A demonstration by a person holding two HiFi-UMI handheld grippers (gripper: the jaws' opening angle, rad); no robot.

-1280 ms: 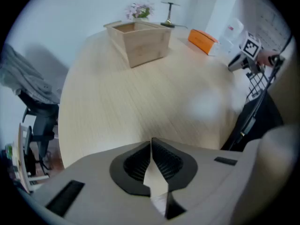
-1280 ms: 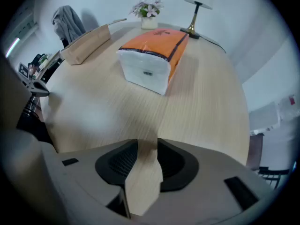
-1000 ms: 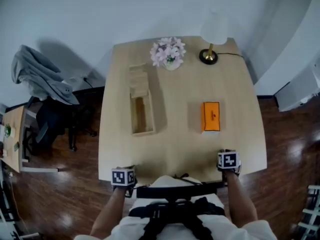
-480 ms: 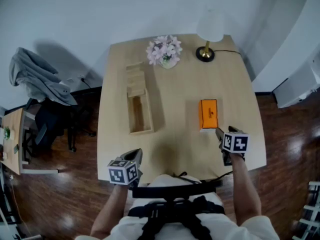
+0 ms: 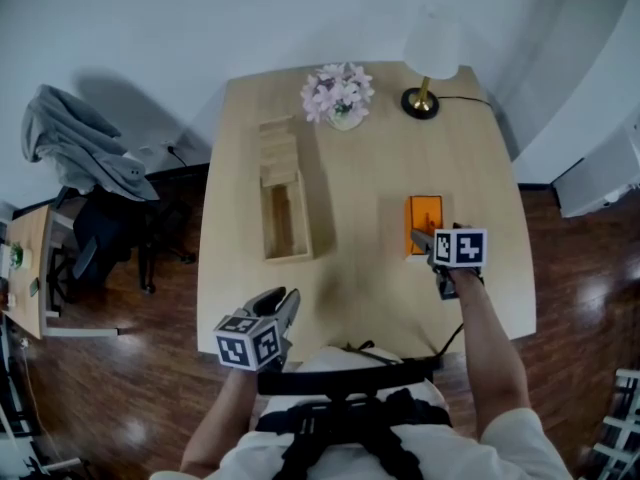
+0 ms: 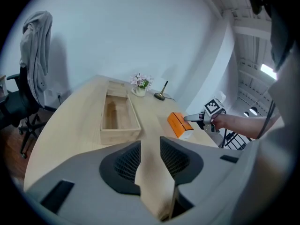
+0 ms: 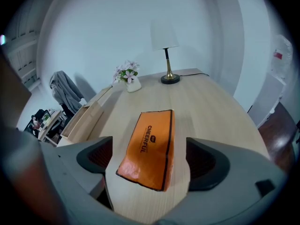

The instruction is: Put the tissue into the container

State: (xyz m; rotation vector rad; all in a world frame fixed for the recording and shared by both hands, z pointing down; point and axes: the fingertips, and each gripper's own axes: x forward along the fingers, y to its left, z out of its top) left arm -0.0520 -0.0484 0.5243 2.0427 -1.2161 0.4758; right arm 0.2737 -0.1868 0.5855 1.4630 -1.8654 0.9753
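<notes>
The orange tissue pack (image 5: 424,220) lies flat on the right half of the wooden table. My right gripper (image 5: 424,244) is at its near end, jaws opening wide. In the right gripper view the pack (image 7: 150,144) lies between the two fingers of that gripper (image 7: 149,168) with a gap on each side. The long open wooden container (image 5: 305,223) stands left of centre, its near half empty. My left gripper (image 5: 287,304) hovers over the front left of the table. Its jaws (image 6: 150,150) are opening, a narrow gap with nothing in it.
A vase of pale flowers (image 5: 340,98) and a brass lamp with a white shade (image 5: 428,63) stand at the table's far edge, a cable trailing right. A chair with a grey jacket (image 5: 80,153) is left of the table. The person sits at the front edge.
My right gripper moved forward from the table's front edge to the tissue pack and its jaws spread. My left gripper rose and swung to point forward.
</notes>
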